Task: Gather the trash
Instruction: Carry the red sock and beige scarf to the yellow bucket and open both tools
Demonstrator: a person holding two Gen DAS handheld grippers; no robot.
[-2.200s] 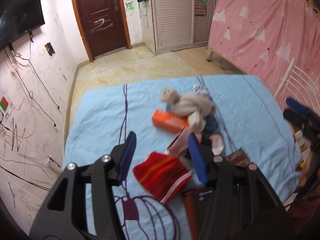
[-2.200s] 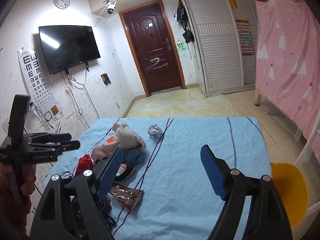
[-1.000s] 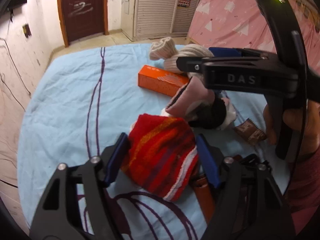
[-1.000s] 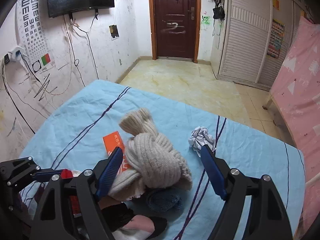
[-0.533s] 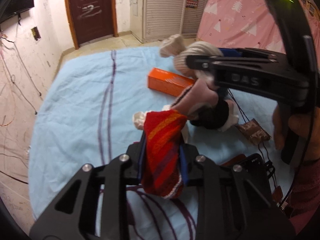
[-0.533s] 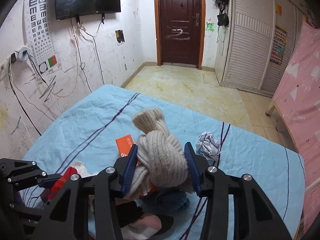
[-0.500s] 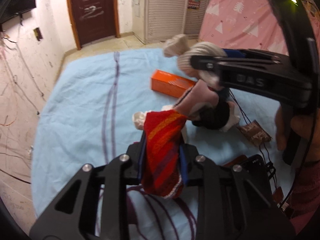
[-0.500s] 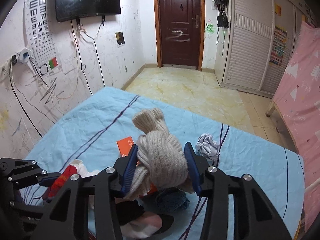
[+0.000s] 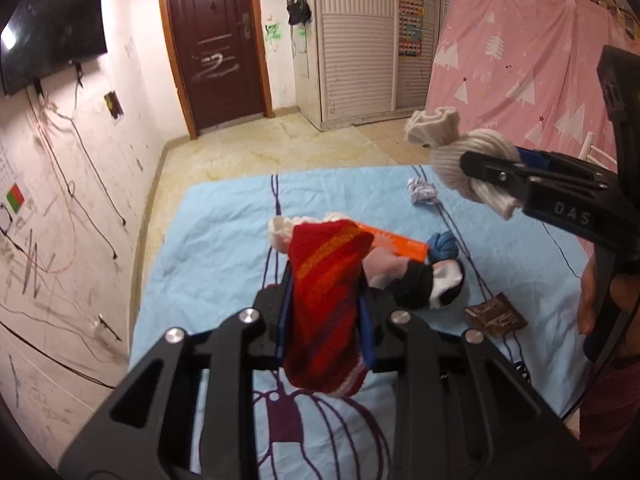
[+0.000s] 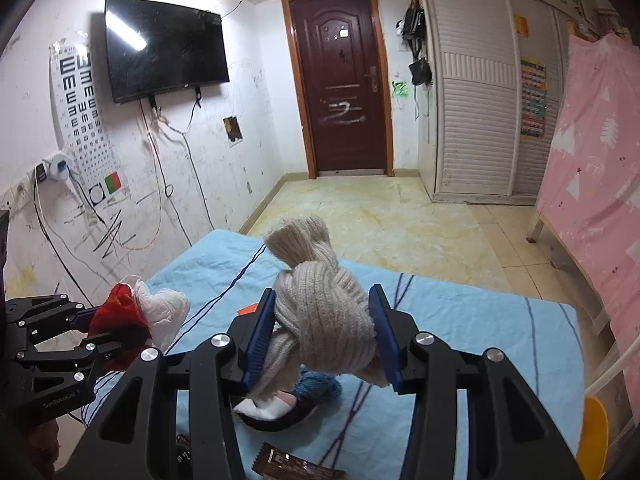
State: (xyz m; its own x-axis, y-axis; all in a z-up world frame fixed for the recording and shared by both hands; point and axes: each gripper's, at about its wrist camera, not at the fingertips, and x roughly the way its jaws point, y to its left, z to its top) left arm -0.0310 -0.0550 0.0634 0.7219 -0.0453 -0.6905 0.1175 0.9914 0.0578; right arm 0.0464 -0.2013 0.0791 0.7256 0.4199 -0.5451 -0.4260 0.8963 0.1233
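My left gripper (image 9: pixel 324 332) is shut on a red striped sock (image 9: pixel 324 300) and holds it above the blue bedsheet (image 9: pixel 216 240). My right gripper (image 10: pixel 322 338) is shut on a knotted cream knit sock (image 10: pixel 320 304), also lifted; it shows in the left wrist view (image 9: pixel 472 160). On the sheet lie a crumpled white paper ball (image 9: pixel 422 192), an orange box (image 9: pixel 400 242), a brown snack wrapper (image 9: pixel 496 314) and a black, pink and white sock (image 9: pixel 424 280).
A blue wool bundle (image 9: pixel 442 244) lies by the orange box. A pink curtain (image 9: pixel 520 80) hangs at the right, and a yellow chair (image 10: pixel 596 436) stands by the bed. The dark door (image 10: pixel 340 92) and tiled floor (image 10: pixel 400 232) lie beyond.
Both grippers have risen from the pile with their socks; the cream sock has left the sheet, uncovering the blue bundle and the black sock beneath.
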